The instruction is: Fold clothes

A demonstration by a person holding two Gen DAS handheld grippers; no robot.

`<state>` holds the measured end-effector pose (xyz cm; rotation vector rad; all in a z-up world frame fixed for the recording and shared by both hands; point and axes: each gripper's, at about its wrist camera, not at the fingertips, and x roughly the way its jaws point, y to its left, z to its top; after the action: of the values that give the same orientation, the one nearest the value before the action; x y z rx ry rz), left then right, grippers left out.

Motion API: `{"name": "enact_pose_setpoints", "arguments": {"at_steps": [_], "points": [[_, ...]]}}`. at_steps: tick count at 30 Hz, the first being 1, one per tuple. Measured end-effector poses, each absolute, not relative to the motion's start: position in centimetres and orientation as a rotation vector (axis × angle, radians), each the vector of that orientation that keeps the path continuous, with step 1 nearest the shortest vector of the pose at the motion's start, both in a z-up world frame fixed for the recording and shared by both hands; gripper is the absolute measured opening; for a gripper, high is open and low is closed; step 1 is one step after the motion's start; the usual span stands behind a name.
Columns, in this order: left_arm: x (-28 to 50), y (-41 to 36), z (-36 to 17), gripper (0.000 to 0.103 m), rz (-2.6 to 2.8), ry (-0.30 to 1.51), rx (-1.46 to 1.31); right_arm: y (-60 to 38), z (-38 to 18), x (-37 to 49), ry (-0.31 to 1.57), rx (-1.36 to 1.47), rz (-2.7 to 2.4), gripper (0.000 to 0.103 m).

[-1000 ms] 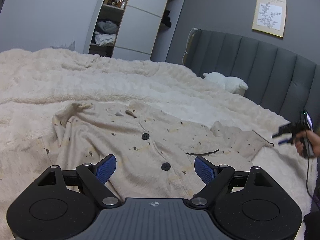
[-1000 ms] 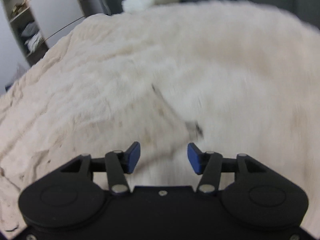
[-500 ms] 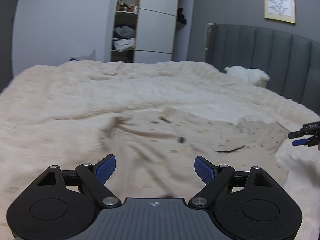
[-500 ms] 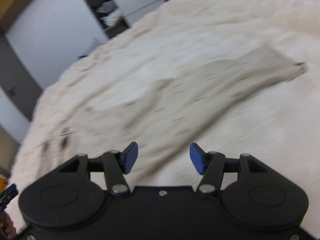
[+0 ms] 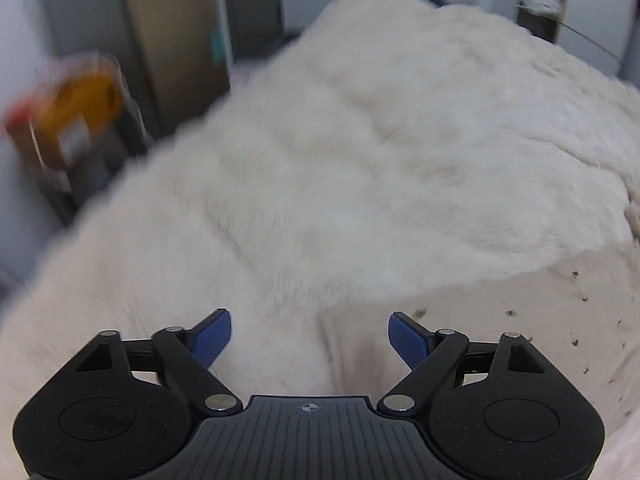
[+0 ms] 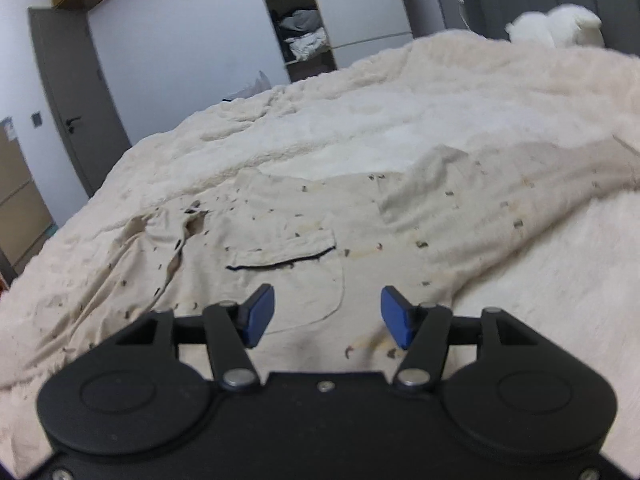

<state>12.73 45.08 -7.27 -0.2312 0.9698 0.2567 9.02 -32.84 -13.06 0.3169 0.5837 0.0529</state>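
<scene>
The left gripper [image 5: 309, 336] hangs low over the fluffy cream blanket [image 5: 360, 168], aimed toward the bed's edge, its blue pads spread wide with nothing between them; the right gripper [image 6: 327, 316] is likewise released, jaws apart, tilted slightly and poised just above the shirt [image 6: 288, 240], not visibly touching it.

The right wrist view shows the shirt almost whole: a pale beige garment with small dark flecks, spread flat on the blanket [image 6: 440, 92]; its chest pocket [image 6: 292, 276] with a dark-trimmed opening sits at 12 o'clock from the gripper, the rumpled collar [image 6: 180, 224] at 10 o'clock, one sleeve [image 6: 520, 200] running off toward 2 o'clock. The same view takes in the grey door [image 6: 76, 108] at 10 o'clock, the open wardrobe shelves [image 6: 300, 32] with heaped cloth at 12 o'clock, and a white plush toy [image 6: 556, 26] near the headboard at 1 o'clock.

The left wrist view gives none of that; it catches only one corner of the shirt [image 5: 520, 320] at 3 o'clock, cut off by the frame edge and partly by the gripper body, with blanket filling the rest.

That view is heavily smeared; an orange-and-red object [image 5: 68, 108] at 10 o'clock beyond the bed is too blurred to identify, as is the furniture behind it. The shirt's lower hem lies hidden under the right gripper's housing.
</scene>
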Motion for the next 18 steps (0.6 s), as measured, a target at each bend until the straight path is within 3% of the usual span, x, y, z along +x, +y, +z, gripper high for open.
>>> {"name": "enact_pose_setpoints", "arguments": {"at_steps": [1,3,5,14,18], "points": [[13.0,45.3,-7.7,0.065,0.232,0.969,-0.255,-32.9,-13.0,8.9,0.579,0.316,0.045,0.057],[14.9,44.6,-9.2,0.026,0.156,0.967,-0.257,-32.9,-13.1,8.6,0.568,0.303,0.032,0.057],[16.3,43.6,-9.8,0.003,0.149,0.972,-0.188,-33.1,-13.4,8.9,0.573,0.298,0.026,0.057],[22.3,45.1,-6.1,0.002,0.515,0.777,0.332,-32.8,-14.1,9.5,0.564,0.236,-0.009,0.057],[23.9,47.3,-6.1,0.006,0.548,0.854,0.300,-32.7,-14.2,9.7,0.565,0.229,-0.009,0.057]]}}
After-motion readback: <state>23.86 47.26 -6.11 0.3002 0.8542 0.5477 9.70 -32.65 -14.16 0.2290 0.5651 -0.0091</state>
